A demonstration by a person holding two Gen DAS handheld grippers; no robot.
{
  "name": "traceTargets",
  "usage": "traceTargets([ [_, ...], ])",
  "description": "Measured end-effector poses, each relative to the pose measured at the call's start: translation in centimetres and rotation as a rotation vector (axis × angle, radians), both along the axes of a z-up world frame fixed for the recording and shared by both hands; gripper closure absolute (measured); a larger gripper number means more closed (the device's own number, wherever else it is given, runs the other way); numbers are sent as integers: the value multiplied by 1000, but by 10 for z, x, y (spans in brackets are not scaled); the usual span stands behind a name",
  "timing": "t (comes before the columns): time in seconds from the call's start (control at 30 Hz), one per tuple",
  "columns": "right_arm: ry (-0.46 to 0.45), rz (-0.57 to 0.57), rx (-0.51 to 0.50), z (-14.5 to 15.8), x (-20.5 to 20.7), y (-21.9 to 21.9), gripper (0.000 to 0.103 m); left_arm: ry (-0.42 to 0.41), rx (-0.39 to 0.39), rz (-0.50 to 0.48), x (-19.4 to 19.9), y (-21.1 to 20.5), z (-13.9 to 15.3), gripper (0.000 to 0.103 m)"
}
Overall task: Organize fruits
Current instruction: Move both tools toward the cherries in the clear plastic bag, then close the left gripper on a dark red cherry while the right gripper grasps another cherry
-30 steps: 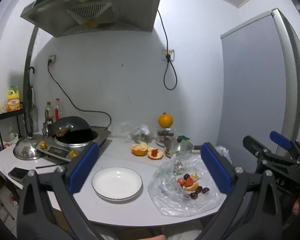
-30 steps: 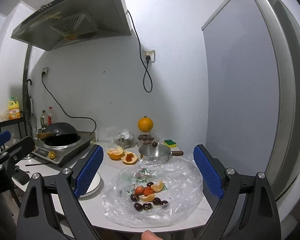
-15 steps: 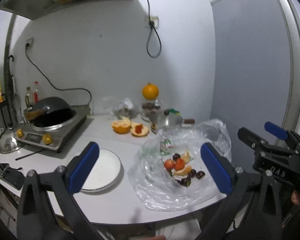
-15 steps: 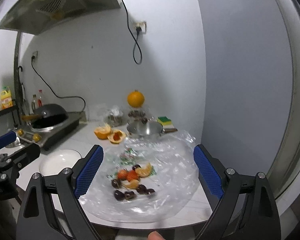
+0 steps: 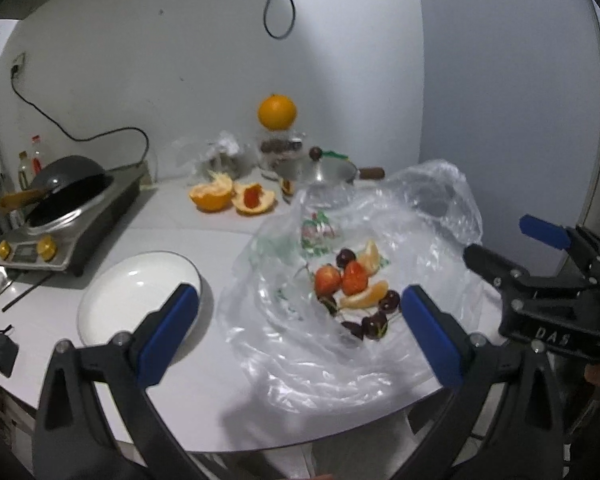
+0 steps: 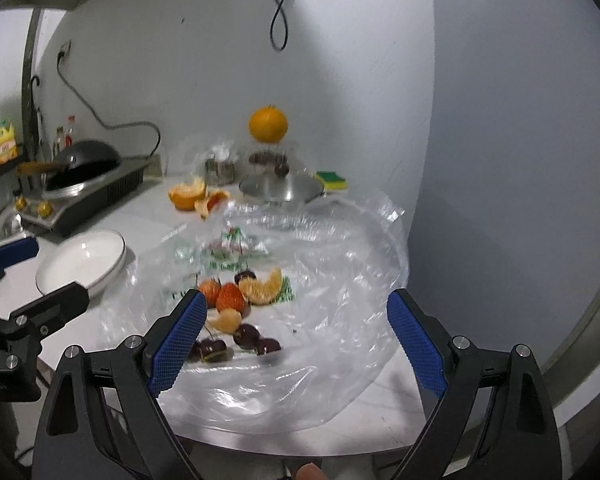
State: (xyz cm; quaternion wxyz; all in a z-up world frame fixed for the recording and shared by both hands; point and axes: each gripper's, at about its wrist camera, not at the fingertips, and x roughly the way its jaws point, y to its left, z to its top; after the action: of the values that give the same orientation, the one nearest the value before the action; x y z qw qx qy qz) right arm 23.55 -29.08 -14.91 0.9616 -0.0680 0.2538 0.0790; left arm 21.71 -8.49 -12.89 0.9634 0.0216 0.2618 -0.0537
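In the left wrist view, the left gripper [image 5: 298, 330] was spread wide and empty above the fruit [image 5: 354, 292], which lay on a plastic bag [image 5: 340, 344] at centre right; a white plate [image 5: 120, 300] sat lower left.

In the right wrist view, the right gripper [image 6: 294, 334] was likewise spread and empty, the fruit [image 6: 236, 304] just left of centre.

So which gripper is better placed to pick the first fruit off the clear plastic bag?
Right, probably: the open right gripper frames the dark cherries; the open left gripper sits nearer the white plate.
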Motion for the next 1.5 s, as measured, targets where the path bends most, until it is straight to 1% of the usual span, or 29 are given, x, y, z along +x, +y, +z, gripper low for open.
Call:
traceTargets([
  [0.1,30,12,-7,-8,10,-3,11,30,5,-24,13,-7,-8,1],
  [0.17,48,12,-11,-12,17,-6,23,50,14,-39,22,-14,-13,1],
  [0.23,69,16,-22,-16,25,-9,27,61,22,-49,30,-20,-16,1],
  [0.33,100,39,-15,-21,34,-15,28,66,24,-73,43,-29,-19,1],
  [0.43,118,69,-27,-25,43,-15,34,41,7,-118,48,-38,-18,1],
  [0.47,123,76,-27,-26,45,-15,34,34,9,-133,49,-42,-19,1],
  [0.53,136,94,-14,-30,50,-15,34,51,22,-153,54,-49,-25,2],
  [0.6,151,101,-2,-35,54,-16,34,94,8,-173,61,-51,-34,11],
  [0.63,155,104,3,-37,55,-17,34,119,4,-178,65,-51,-39,12],
  [0.73,171,116,24,-44,59,-19,34,152,-1,-182,68,-47,-49,15],
  [0.77,174,121,28,-46,59,-20,34,156,6,-184,68,-47,-51,18],
  [0.83,181,141,40,-49,59,-19,35,167,24,-199,67,-46,-55,26],
  [0.9,187,169,42,-52,58,-16,36,188,14,-228,66,-44,-60,44],
  [0.93,190,180,39,-54,58,-14,36,199,-2,-251,65,-45,-62,46],
  [0.97,198,193,34,-57,58,-12,40,205,2,-271,63,-48,-63,49],
  [1.03,210,206,33,-60,60,-10,47,184,57,-280,59,-56,-64,50],
  [1.07,212,211,36,-61,60,-10,48,180,74,-288,58,-59,-65,50],
  [1.2,217,236,52,-62,60,-10,49,208,76,-276,60,-55,-70,50],
  [1.33,246,253,46,-71,64,-6,49,242,64,-245,65,-46,-76,50],
  [1.5,279,266,38,-82,63,-5,49,266,84,-232,69,-40,-82,50],
])
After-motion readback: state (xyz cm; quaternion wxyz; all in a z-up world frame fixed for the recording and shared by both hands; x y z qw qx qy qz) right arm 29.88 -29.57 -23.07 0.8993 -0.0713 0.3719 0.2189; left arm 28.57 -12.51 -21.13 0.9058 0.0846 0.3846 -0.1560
